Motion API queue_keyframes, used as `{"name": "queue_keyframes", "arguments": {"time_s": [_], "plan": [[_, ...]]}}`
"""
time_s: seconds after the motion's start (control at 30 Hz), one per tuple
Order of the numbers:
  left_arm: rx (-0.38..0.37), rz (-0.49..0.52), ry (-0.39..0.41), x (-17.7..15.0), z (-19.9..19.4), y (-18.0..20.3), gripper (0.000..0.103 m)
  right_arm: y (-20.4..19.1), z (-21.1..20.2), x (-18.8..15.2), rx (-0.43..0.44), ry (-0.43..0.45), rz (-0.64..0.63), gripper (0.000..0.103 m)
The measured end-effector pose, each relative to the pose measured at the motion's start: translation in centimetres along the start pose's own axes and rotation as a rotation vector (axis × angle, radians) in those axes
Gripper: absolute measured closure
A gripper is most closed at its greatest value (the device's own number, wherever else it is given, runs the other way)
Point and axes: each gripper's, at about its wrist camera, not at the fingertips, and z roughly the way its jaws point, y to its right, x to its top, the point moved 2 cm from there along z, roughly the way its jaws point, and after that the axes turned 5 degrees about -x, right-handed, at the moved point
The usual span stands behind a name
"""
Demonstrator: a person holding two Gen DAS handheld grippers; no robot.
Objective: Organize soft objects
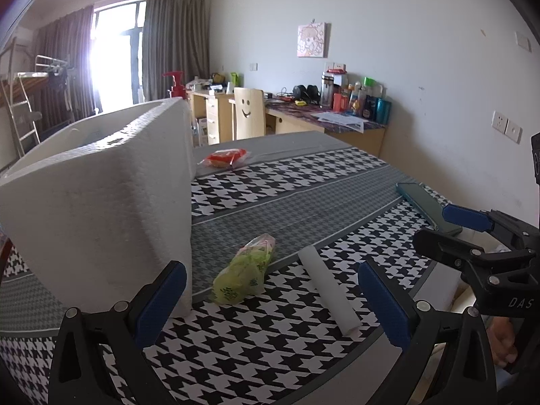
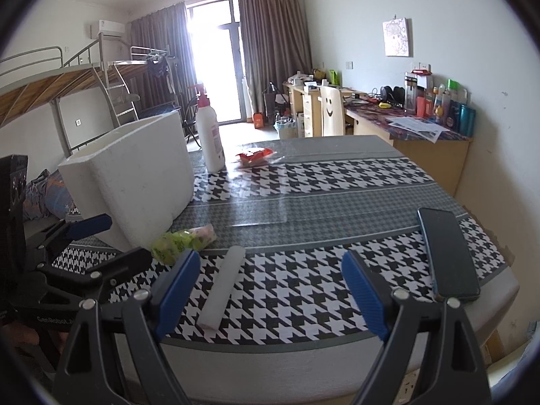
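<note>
Honestly, both my claws are spread wide and empty: the left claw [image 1: 270,303] low over the tabletop [image 1: 303,175], the right claw [image 2: 270,290] beside it. The green soft bag [image 1: 244,275] lies just ahead of the left claw, between its pads, touching the foam box [image 1: 101,202] — a careless close could nudge that light box or tear the thin wrap. The white foam roll [image 2: 222,287] sits just inside the right claw's left pad and may roll away. The phone [image 2: 445,253] lies right of that claw; the red packet [image 2: 254,157] far ahead.
</note>
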Motion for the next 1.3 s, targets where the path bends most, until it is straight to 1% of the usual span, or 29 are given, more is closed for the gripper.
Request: {"name": "queue_keyframes", "arguments": {"time_s": [0.3,0.57,0.7,0.87,0.93,1.13,1.3], "plan": [[0.015,0.027,-0.029,0.6,1.9,0.2,0.001,1.5,0.7,-0.9,-0.012,-0.023,0.039,0.014],[0.023,0.050,-0.037,2.2,3.8,0.3,0.001,2.8,1.7,-1.1,-0.014,-0.037,0.066,0.014],[0.013,0.059,-0.041,3.0,4.9,0.4,0.001,3.2,2.2,-1.1,-0.012,-0.039,0.071,0.014],[0.058,0.075,-0.043,3.7,6.3,0.1,0.001,3.8,3.0,-1.3,-0.004,-0.048,0.087,0.014],[0.088,0.053,-0.042,4.0,6.8,-0.6,0.001,3.9,3.4,-1.4,0.001,-0.056,0.090,0.014],[0.140,-0.005,-0.034,4.7,7.3,-3.0,0.001,3.9,4.3,-1.5,0.012,-0.072,0.084,0.014],[0.156,-0.024,-0.042,4.7,7.3,-4.2,0.001,3.6,4.6,-1.4,0.018,-0.075,0.079,0.014]]}}
